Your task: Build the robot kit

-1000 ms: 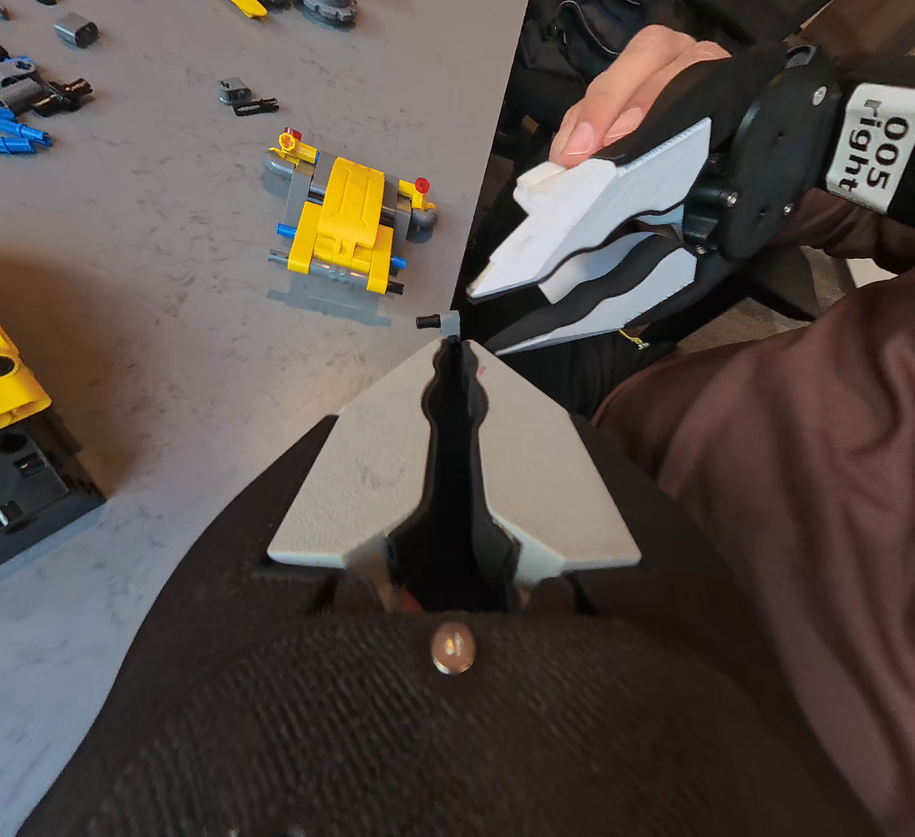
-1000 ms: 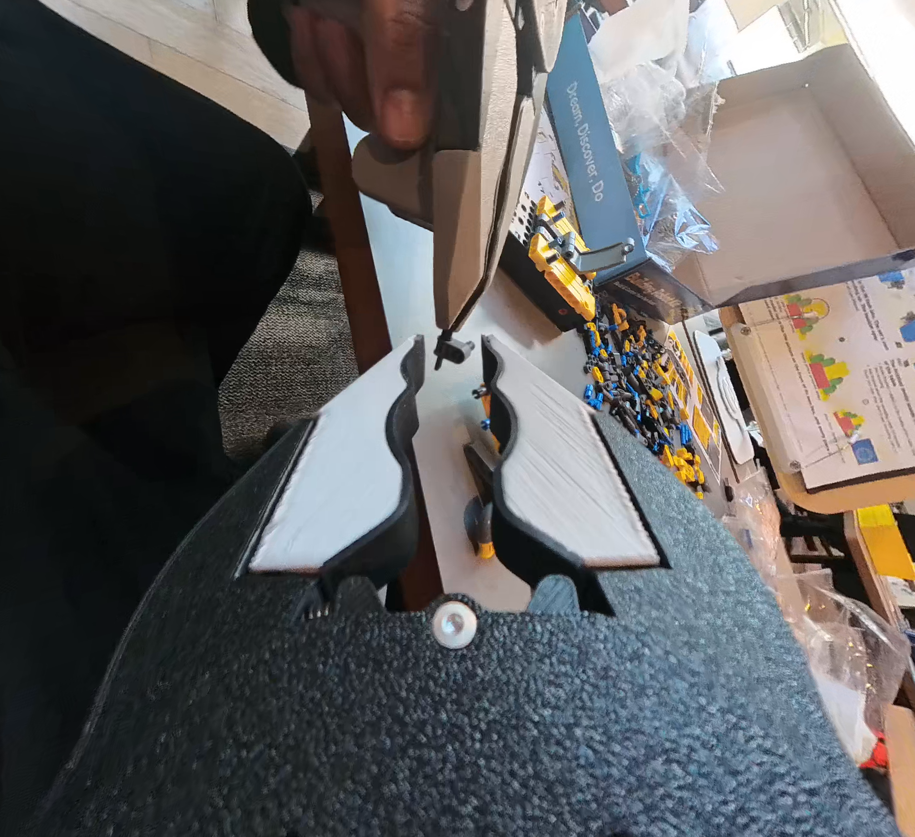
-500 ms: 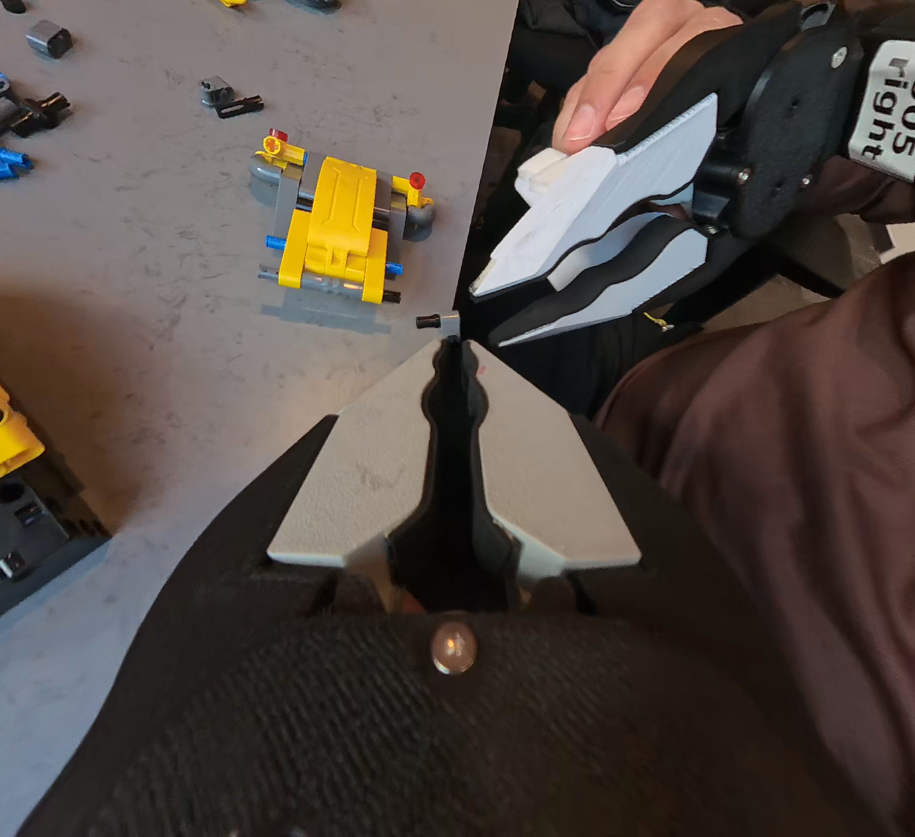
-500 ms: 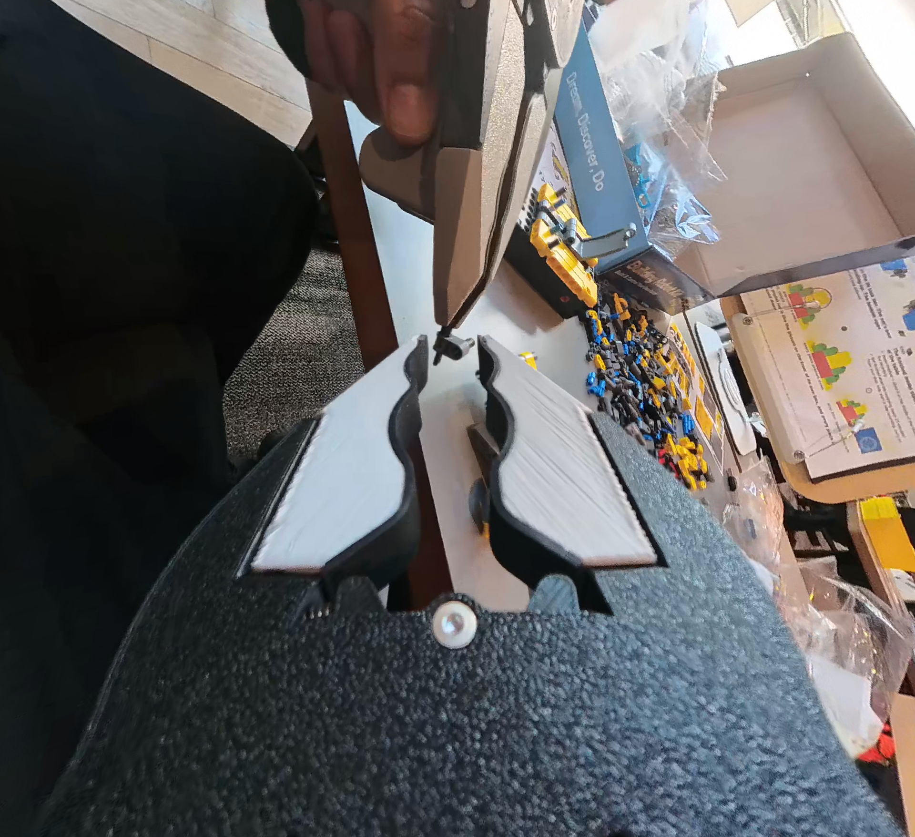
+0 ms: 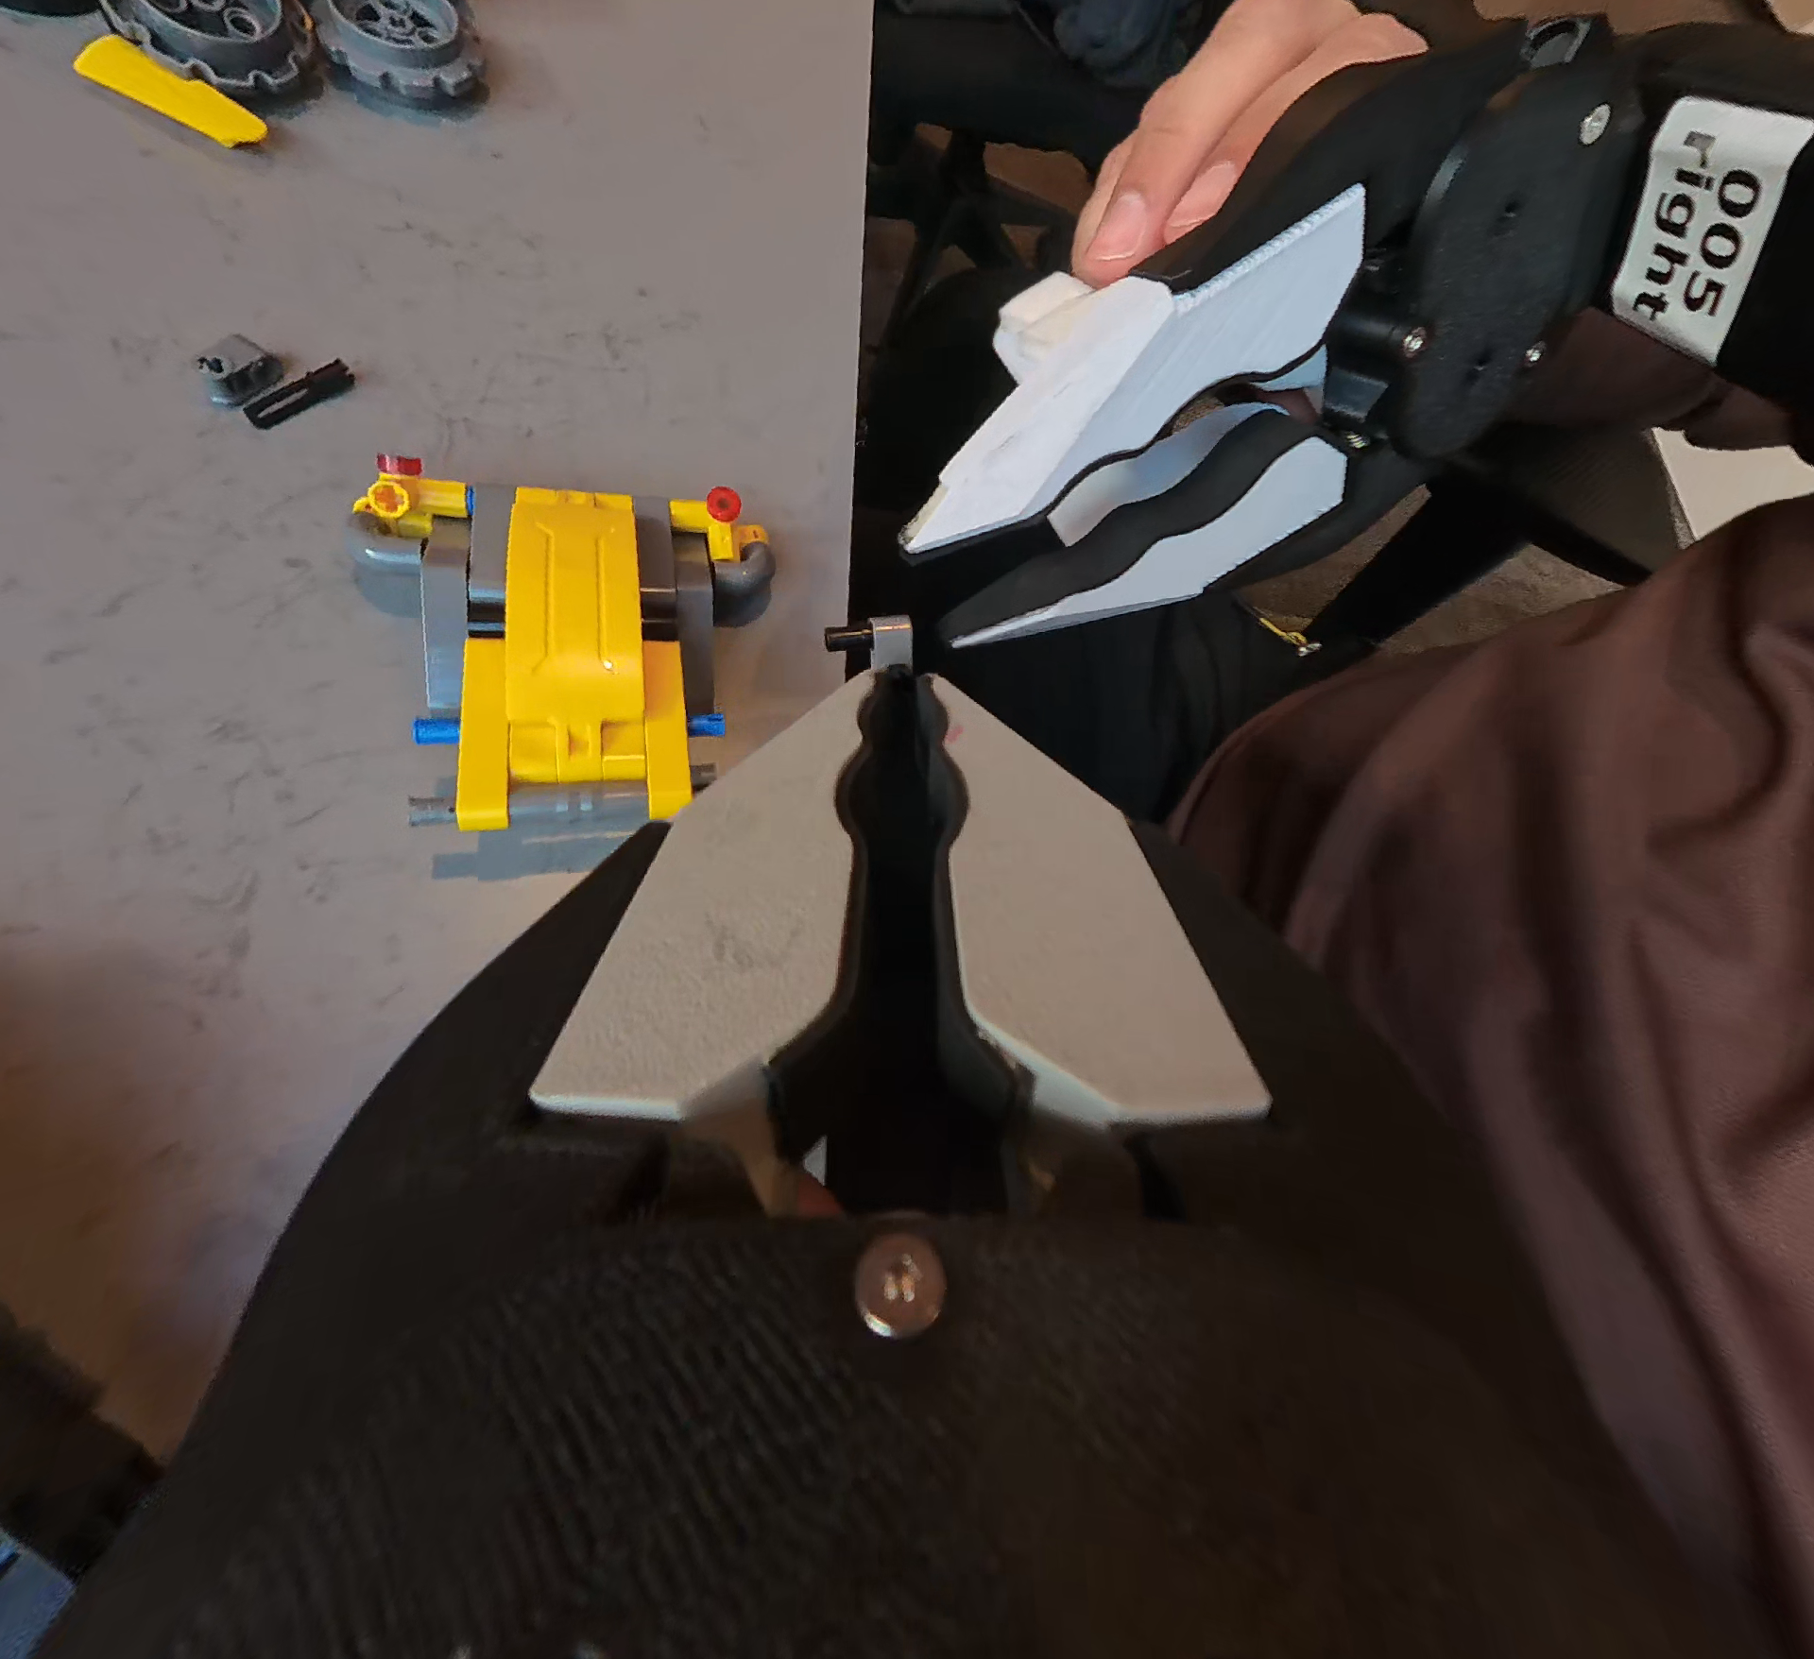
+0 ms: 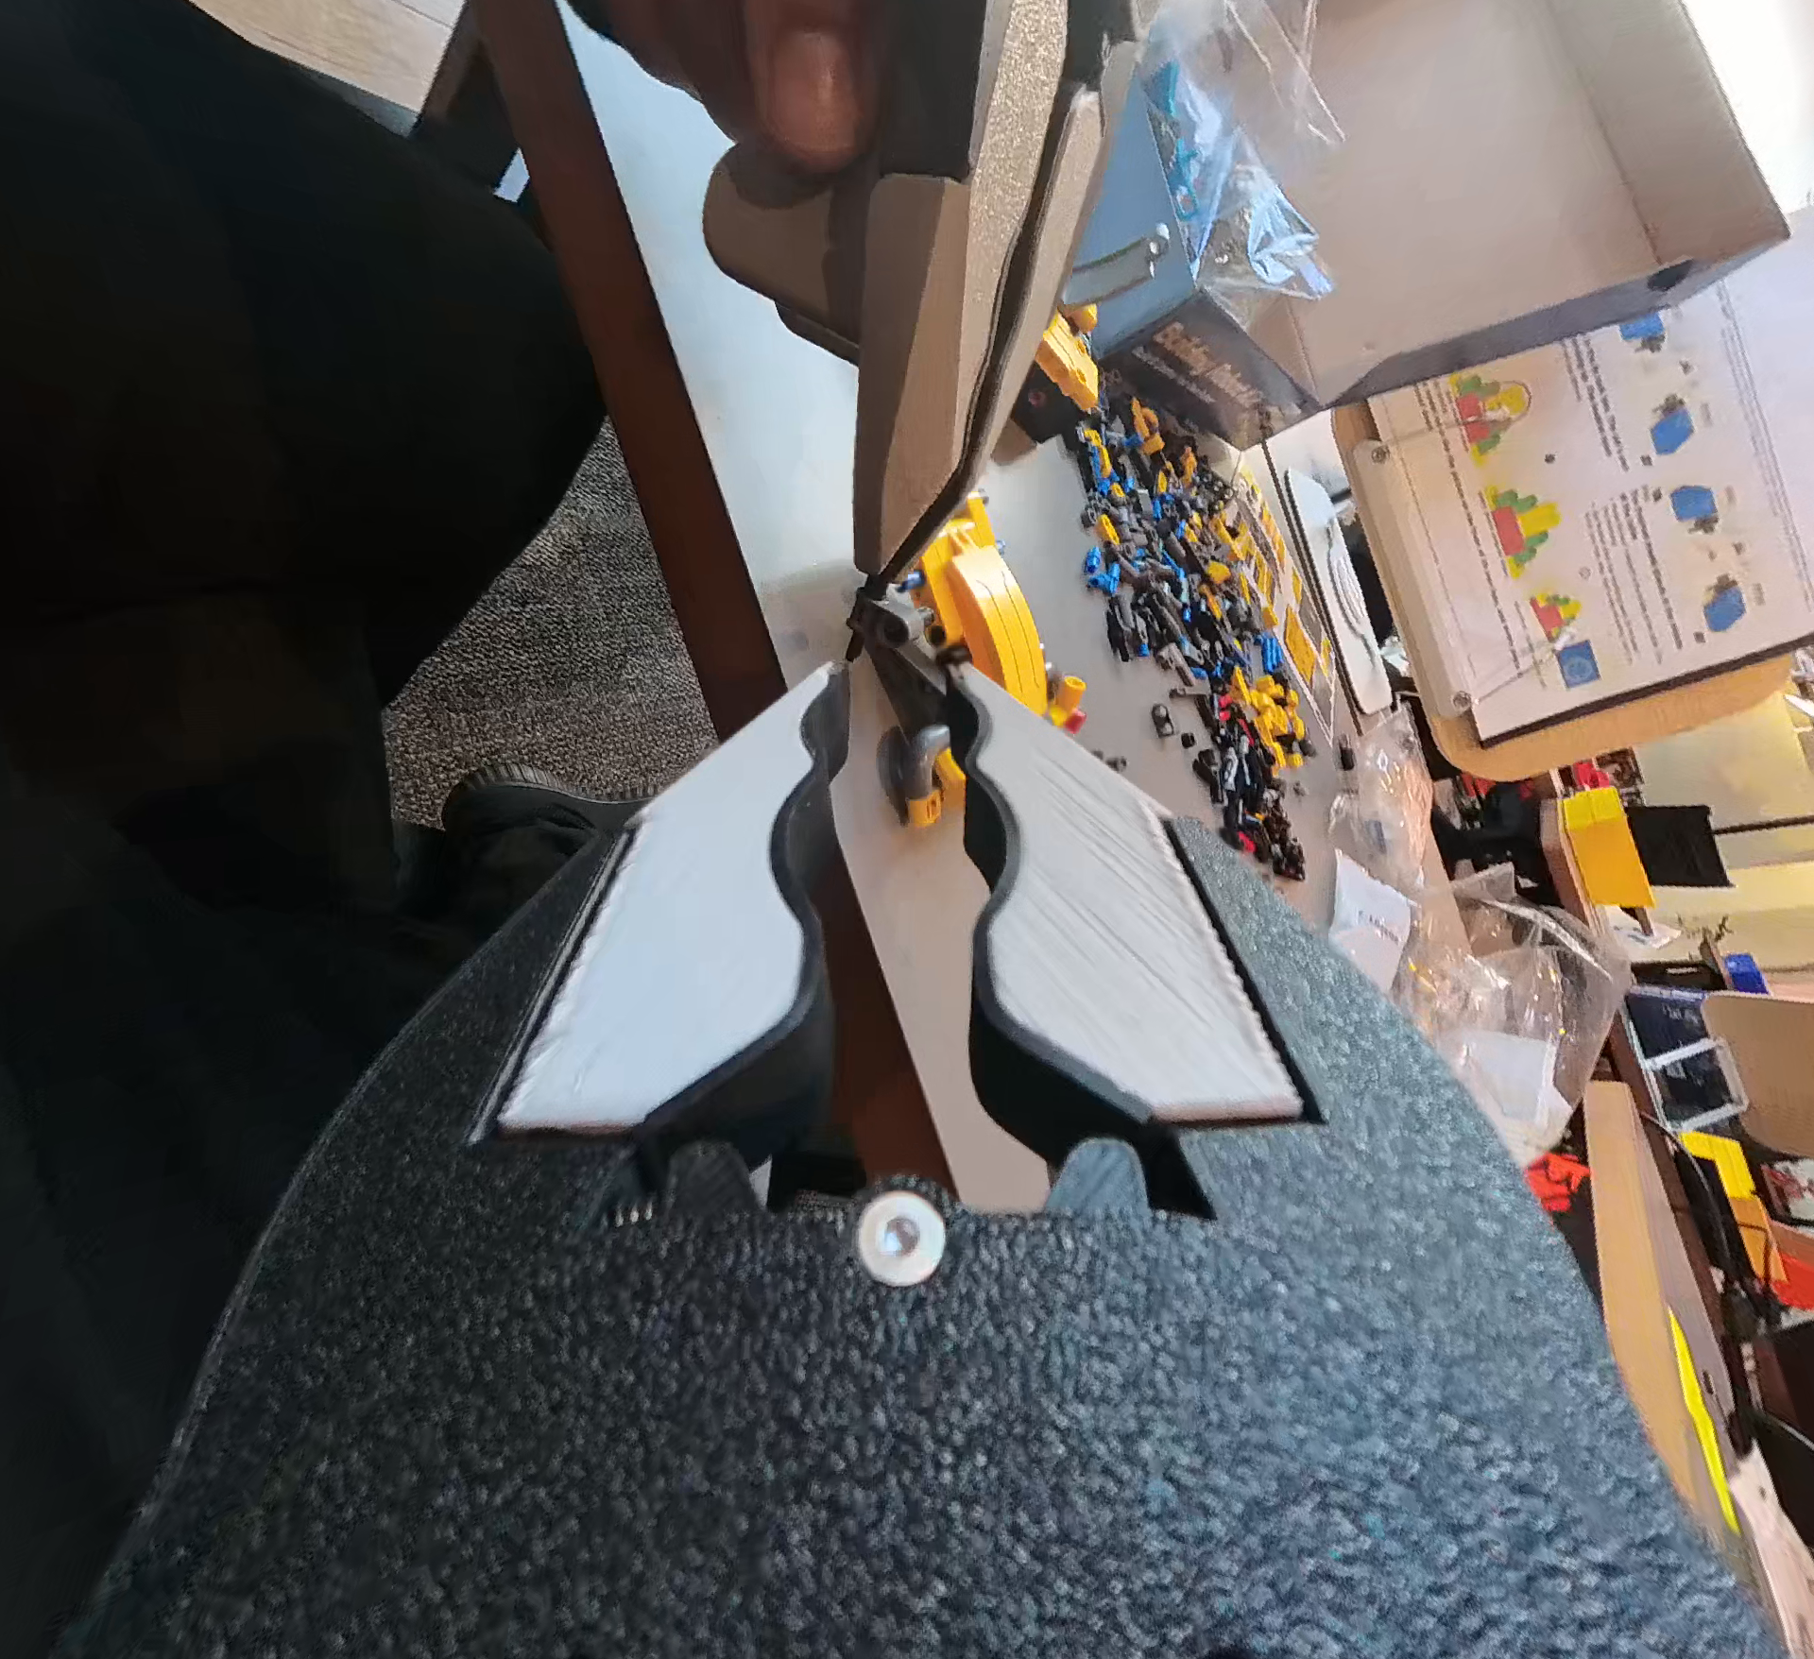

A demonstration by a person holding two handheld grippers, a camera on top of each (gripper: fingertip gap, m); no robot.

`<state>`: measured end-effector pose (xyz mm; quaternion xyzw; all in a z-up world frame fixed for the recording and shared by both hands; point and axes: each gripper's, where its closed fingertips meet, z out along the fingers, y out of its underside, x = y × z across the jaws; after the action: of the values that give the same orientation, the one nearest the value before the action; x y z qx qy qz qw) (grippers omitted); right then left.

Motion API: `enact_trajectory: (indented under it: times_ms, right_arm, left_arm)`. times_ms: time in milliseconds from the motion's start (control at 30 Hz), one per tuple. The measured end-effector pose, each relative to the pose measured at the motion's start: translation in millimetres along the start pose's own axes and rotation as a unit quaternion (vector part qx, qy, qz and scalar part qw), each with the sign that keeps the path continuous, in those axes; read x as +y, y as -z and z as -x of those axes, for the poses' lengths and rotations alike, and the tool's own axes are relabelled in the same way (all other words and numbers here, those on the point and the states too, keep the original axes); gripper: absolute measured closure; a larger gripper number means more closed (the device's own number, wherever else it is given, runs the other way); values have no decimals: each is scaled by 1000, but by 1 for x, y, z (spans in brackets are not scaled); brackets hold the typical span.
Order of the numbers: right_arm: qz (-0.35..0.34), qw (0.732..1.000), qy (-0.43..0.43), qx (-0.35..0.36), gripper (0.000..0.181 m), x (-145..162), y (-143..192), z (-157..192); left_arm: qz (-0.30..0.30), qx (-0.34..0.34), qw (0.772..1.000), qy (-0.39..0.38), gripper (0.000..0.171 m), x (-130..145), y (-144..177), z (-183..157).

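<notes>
My left jaws (image 5: 895, 679) are clamped on a small grey connector (image 5: 888, 636) with a black pin sticking out of its side, pinched right at the tips and held in the air just off the desk (image 5: 491, 287) edge. My right jaws (image 5: 928, 586) stand apart and empty, their tips just beside the connector on the side away from the desk; a hand (image 5: 1207, 130) grips that tool from above. In the right wrist view the connector (image 6: 898, 622) sits just ahead of the gap between my right jaws (image 6: 895, 679), close to the near finger's tip, though I cannot tell whether anything touches. The yellow model (image 5: 560, 640), a flat build with grey elbow pipes, red studs and blue pins, lies on the desk just beside the connector, near the desk edge. Farther from the connector, past the model, rest a loose grey piece with a black pin (image 5: 270, 380), a yellow strip (image 5: 167, 90) and grey wheel hubs (image 5: 294, 12). Beyond the model in the right wrist view there is a scatter of small blue, black and yellow parts (image 6: 1188, 591), an open cardboard box (image 6: 1512, 120) and a printed sheet with coloured pictures (image 6: 1610, 513). A dark brown sleeve (image 5: 1472, 925) fills the side opposite the desk.
</notes>
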<state>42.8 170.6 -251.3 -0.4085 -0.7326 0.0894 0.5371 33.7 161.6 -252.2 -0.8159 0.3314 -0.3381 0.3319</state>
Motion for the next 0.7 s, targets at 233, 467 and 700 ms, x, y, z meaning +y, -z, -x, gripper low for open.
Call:
enact_trajectory:
  times_ms: [233, 467, 700]
  right_arm:
    - [4, 1000, 8, 9, 162, 3, 3, -5]
    - [-6, 999, 32, 4, 161, -4, -1, -4]
    - [-12, 999, 32, 0, 161, -7, -4, -4]
  left_arm:
    - [7, 2, 1000, 1, 170, 1, -2, 0]
    - [10, -7, 1000, 18, 170, 9, 3, 0]
    - [9, -14, 1000, 22, 170, 12, 6, 1]
